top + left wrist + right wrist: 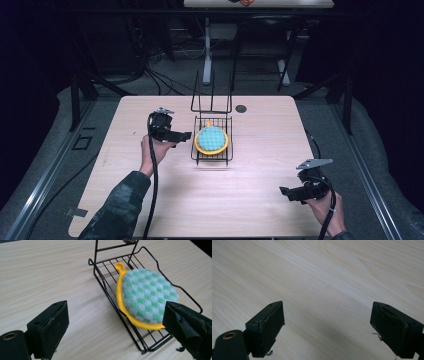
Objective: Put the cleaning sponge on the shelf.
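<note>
Nearest the camera, the person's right hand [327, 212] holds the right gripper [290, 192] low over the near right part of the pale wooden desk [250, 200], its grey three-cornered plate [314, 163] on top. Its fingers [265, 327] are spread wide apart with nothing but bare desk between them. Farther in, the left hand [155, 150] holds the left gripper [186, 135] just beside the left edge of a black wire rack [197, 152], which stands at the middle of the desk with an upright wire frame at its far end. Seen from the left gripper view, that gripper's fingers [50, 327] are likewise spread; the one at the right of that view overlaps the rack's near end, and whether it touches cannot be told. A round sponge pad [211, 139], green-and-white checked with a yellow rim and a small yellow loop [120, 266], lies flat in the rack. A small dark disc [241, 108] sits on the desk beyond the rack, to its right.
</note>
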Demonstrator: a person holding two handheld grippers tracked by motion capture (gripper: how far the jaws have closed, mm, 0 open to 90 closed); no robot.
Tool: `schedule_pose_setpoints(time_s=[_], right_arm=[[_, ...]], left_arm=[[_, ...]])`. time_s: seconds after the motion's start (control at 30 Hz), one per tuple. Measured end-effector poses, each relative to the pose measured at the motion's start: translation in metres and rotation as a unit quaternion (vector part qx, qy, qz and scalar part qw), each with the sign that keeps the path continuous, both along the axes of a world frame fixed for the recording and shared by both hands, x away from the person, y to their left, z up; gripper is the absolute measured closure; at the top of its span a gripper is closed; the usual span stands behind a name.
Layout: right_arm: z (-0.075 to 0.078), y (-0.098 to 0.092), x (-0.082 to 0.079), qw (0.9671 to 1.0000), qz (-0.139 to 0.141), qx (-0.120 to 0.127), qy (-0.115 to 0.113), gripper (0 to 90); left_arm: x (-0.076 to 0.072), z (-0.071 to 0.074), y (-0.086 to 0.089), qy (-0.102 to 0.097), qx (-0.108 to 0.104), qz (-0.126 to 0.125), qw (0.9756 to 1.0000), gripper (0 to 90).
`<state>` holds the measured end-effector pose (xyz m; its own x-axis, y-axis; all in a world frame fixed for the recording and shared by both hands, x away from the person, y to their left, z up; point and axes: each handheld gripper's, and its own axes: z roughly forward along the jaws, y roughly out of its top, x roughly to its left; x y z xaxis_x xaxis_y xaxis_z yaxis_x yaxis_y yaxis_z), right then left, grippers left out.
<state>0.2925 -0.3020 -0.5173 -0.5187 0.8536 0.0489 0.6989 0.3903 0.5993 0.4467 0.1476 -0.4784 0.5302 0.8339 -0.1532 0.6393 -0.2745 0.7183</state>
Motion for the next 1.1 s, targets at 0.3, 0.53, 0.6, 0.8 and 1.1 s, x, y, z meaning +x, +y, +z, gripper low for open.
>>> schedule_pose_setpoints(time_s=[0.3, 0.53, 0.6, 0.8, 1.1], right_arm=[[0.0, -0.001, 0.001, 1.0, -0.005, -0.002, 0.002, 11.9], [0.001, -0.002, 0.0, 1.0, -0.004, -0.004, -0.003, 12.0], [0.0, -0.003, 0.001, 1.0, -0.006, -0.002, 0.0, 12.0], [0.001, -0.004, 0.0, 1.0, -0.007, -0.001, -0.003, 13.2], [0.002, -0.003, -0.001, 1.0, -0.008, -0.004, -0.003, 12.8]], left_arm=[[-0.019, 0.004, 0.011, 0.001, 0.01, -0.002, 0.9999, 2.6], [-0.047, 0.006, 0.023, -0.001, 0.035, -0.007, 0.9994, 0.1], [-0.055, 0.004, 0.029, -0.003, 0.046, -0.005, 0.9989, 0.0], [-0.083, 0.0, 0.043, 0.0, 0.054, -0.007, 0.9985, 0.0], [-0.124, -0.014, 0.056, 0.007, 0.066, -0.009, 0.9977, 0.0]])
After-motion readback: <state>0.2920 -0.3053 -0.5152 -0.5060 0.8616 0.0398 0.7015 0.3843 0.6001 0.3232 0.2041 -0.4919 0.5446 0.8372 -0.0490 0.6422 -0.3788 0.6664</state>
